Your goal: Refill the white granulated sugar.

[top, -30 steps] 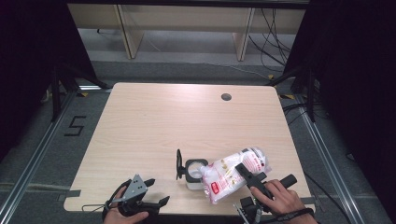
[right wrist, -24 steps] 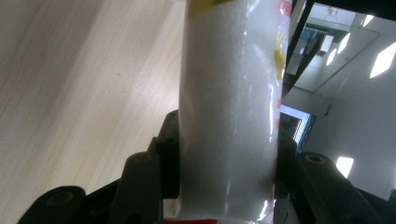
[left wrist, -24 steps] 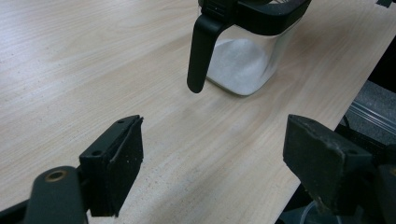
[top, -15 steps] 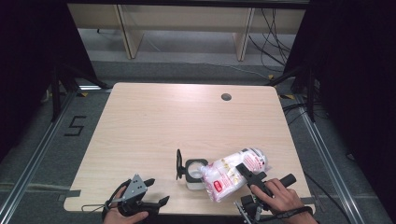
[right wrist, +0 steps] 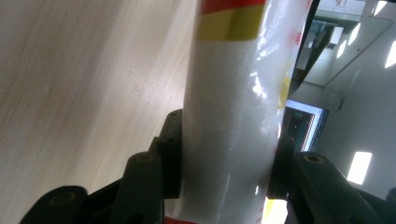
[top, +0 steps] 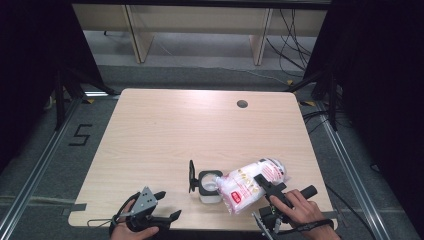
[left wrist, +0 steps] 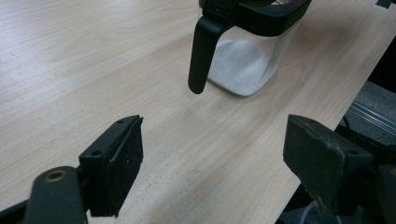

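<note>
A white plastic bag with red and yellow print lies tilted, its low end at the mouth of a clear container. The container's black lid is flipped up on its left side. My right gripper is shut on the bag's upper part; in the right gripper view the bag stands between both pads of that gripper. The container holds white granules and has a black handle. My left gripper rests near the table's front edge, left of the container, and stands open with nothing between its fingers.
The wooden table has a round cable hole at the back right. The container stands close to the front edge. Dark frames and cables surround the table on the floor.
</note>
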A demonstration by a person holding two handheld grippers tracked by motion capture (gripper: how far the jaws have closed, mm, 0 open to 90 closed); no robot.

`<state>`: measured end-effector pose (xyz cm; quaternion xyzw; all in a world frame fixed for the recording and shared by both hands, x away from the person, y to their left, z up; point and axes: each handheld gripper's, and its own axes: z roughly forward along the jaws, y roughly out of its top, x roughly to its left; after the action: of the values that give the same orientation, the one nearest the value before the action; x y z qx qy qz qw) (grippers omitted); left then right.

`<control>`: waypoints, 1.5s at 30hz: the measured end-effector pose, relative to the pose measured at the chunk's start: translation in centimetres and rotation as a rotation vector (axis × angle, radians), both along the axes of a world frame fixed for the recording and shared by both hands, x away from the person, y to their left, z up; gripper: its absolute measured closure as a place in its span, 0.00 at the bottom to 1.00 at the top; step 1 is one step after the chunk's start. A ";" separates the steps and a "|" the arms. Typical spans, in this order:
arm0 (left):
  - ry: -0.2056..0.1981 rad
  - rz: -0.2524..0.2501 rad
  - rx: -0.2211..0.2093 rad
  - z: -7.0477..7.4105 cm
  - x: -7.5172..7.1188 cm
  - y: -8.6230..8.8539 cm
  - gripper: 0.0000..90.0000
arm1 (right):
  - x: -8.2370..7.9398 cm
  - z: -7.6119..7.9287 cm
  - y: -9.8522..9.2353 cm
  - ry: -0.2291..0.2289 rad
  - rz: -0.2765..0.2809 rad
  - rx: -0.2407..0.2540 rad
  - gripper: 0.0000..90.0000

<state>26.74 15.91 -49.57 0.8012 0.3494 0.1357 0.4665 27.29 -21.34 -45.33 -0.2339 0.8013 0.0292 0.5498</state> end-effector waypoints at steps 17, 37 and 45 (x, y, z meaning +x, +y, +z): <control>0.003 0.004 -0.004 0.0 0.0 0.0 0.22 | 1.3 -0.2 -0.8 0.076 0.002 0.083 0.69; -0.009 -0.002 0.001 0.1 0.1 0.0 0.22 | 5.2 -0.6 -5.3 0.448 -0.081 0.698 0.72; -0.017 -0.008 0.012 0.2 0.0 0.1 0.22 | 6.5 -1.0 -8.1 0.530 -0.148 0.941 0.73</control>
<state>26.77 16.00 -49.35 0.8042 0.3412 0.1427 0.4652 33.77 -29.44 -46.34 0.1099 0.8272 0.4039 0.3749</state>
